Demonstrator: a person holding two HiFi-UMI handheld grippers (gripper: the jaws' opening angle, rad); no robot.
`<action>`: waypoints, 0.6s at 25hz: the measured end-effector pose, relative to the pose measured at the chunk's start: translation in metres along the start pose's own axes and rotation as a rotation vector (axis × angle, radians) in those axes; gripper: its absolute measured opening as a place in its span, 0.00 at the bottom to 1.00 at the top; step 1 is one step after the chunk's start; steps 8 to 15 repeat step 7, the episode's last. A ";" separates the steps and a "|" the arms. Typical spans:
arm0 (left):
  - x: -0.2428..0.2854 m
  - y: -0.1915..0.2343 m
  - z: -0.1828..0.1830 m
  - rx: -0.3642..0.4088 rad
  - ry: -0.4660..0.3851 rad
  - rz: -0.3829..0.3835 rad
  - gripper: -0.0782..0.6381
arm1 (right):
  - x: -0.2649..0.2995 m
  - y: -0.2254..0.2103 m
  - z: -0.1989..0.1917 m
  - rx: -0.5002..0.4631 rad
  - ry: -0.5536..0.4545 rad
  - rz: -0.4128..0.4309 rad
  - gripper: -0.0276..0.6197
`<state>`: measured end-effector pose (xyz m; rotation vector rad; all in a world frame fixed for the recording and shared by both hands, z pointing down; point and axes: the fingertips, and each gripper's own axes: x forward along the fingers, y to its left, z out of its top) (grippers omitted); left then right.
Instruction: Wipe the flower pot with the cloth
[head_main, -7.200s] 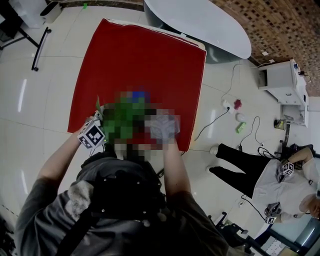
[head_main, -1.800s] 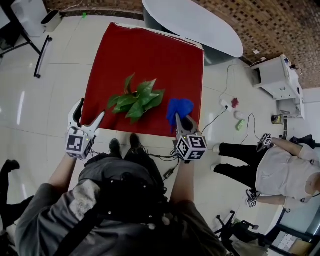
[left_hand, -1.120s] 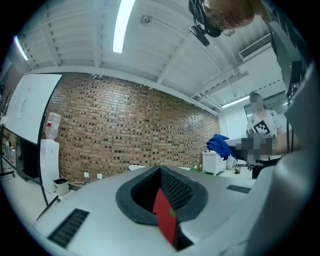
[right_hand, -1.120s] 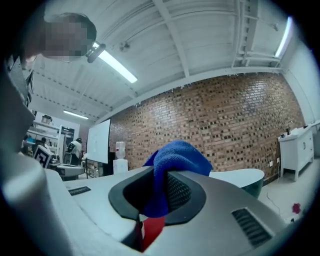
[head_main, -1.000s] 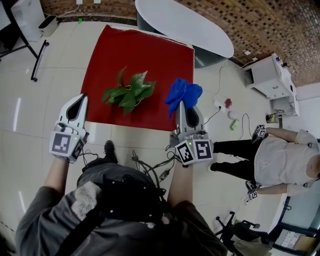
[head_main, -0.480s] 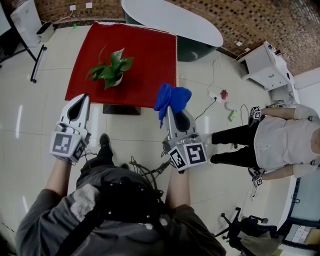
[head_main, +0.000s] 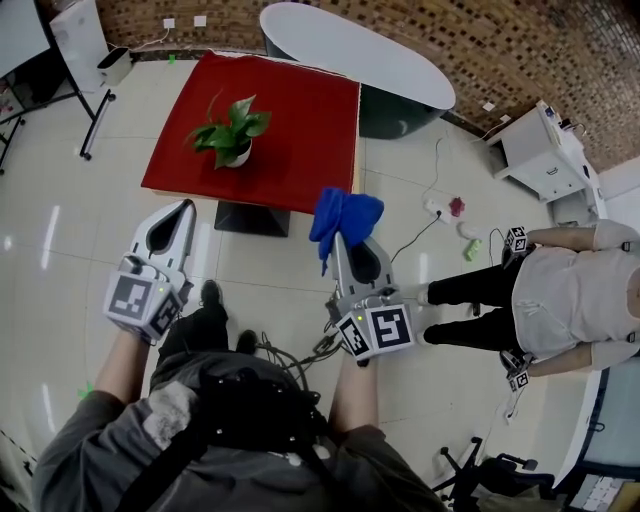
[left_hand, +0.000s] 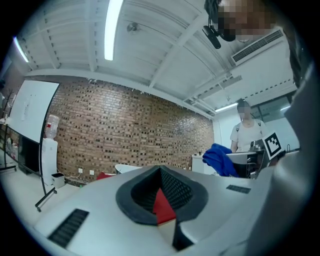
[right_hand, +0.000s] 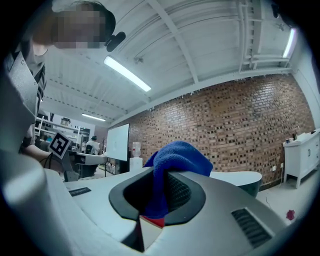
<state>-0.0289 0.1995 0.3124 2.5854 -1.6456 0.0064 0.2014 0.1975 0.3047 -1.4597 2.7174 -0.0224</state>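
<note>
One cloth (head_main: 346, 212) hangs down from the right hand-held gripper (head_main: 341, 241).

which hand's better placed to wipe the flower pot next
Right. The right tongs are shut on the blue cloth; the left tongs are shut and empty. Both are short of the flower pot.

The cloth (head_main: 345, 215) is deep blue, the table (head_main: 300, 110) red, the plant (head_main: 230, 128) green in a white pot (head_main: 240, 157); the wall (head_main: 520, 45) is speckled brown brick.
</note>
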 end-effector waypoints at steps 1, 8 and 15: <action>-0.001 0.002 0.000 -0.005 0.004 0.006 0.13 | 0.002 0.003 0.001 -0.002 -0.002 0.005 0.14; -0.007 0.013 0.006 0.020 -0.001 -0.027 0.13 | 0.015 0.019 0.013 -0.018 -0.008 0.011 0.14; -0.007 0.013 0.006 0.020 -0.001 -0.027 0.13 | 0.015 0.019 0.013 -0.018 -0.008 0.011 0.14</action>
